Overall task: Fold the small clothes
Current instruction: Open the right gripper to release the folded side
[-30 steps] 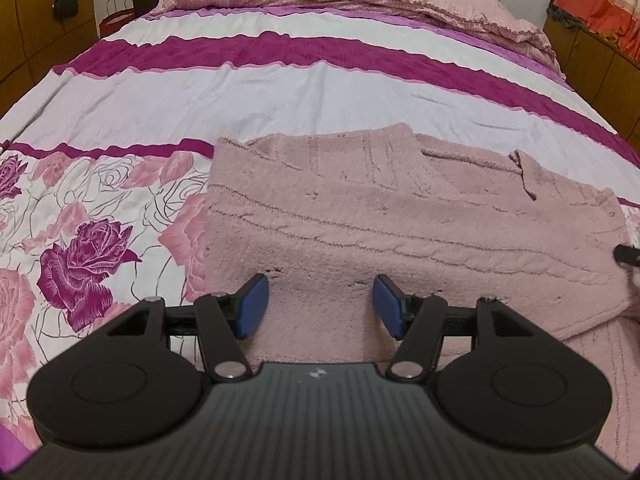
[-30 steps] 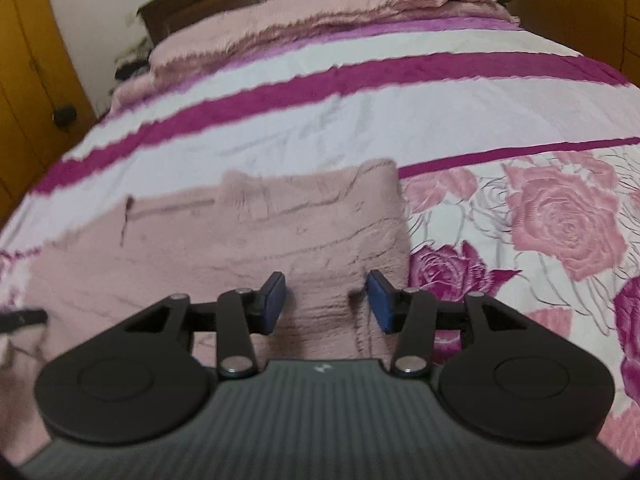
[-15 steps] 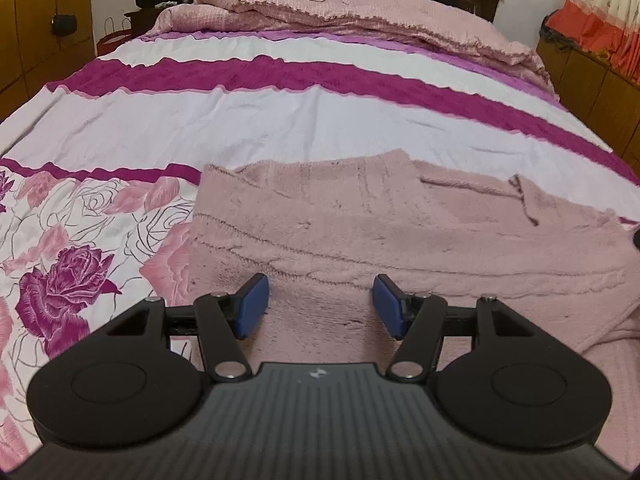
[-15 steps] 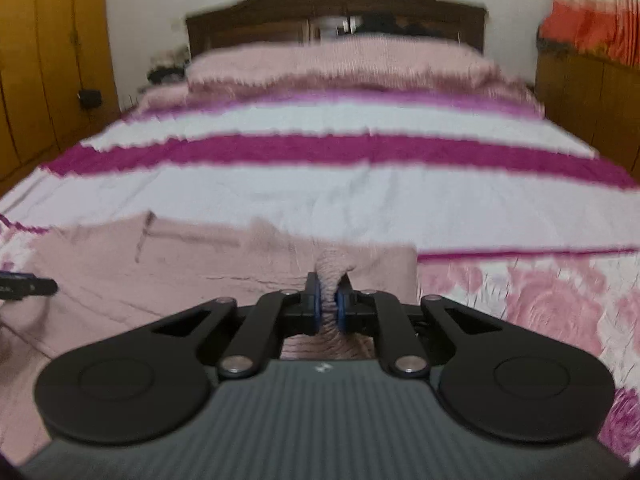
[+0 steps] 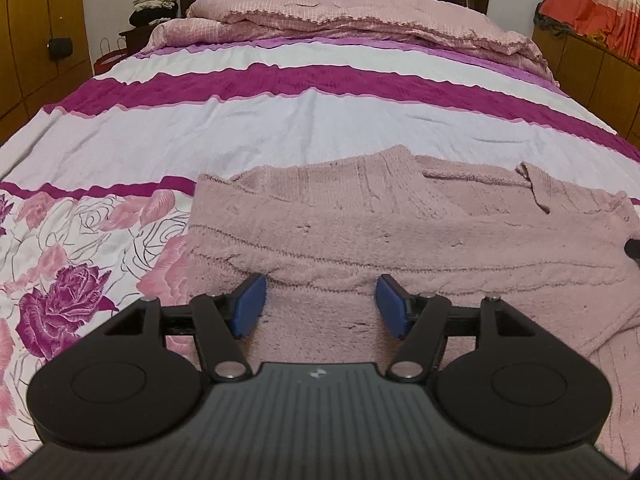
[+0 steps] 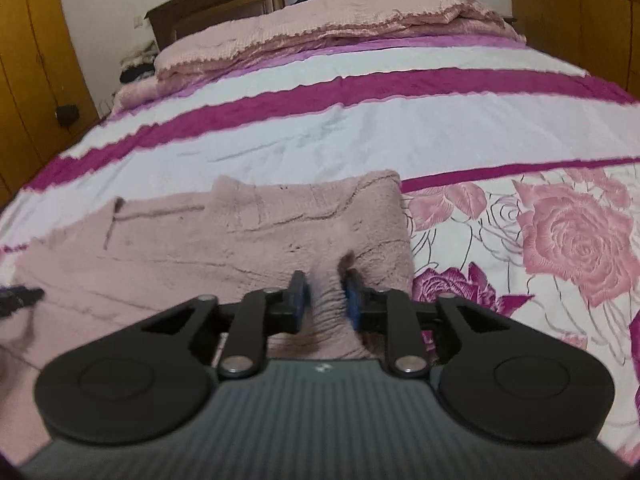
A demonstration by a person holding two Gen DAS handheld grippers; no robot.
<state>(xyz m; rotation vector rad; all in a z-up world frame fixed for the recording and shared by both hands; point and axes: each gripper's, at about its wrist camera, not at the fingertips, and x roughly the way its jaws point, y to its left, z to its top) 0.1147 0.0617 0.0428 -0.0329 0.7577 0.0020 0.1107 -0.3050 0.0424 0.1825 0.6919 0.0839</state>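
A pink cable-knit sweater [image 5: 400,232] lies spread on the bed, its top edge and one sleeve folded over. My left gripper [image 5: 320,292] hovers low over its near left part, blue pads wide apart and opening a little more, nothing pinched. In the right wrist view the same sweater [image 6: 240,248] fills the lower left. My right gripper [image 6: 324,284] sits at the sweater's right side, jaws opening, with a raised ridge of knit between the pads that they no longer squeeze. A dark fingertip of the other gripper shows at the frame edge in each view.
The bed sheet [image 5: 280,120] has magenta and white stripes farther off and rose prints to either side of the sweater. A pink blanket [image 5: 340,20] is heaped at the headboard. Wooden wardrobes [image 5: 32,40] stand left, a low cabinet [image 5: 592,68] right.
The right gripper closed on a fold of the sweater and raised it, then came down again and its pads have parted. The left gripper has stayed over the sweater with its pads apart.
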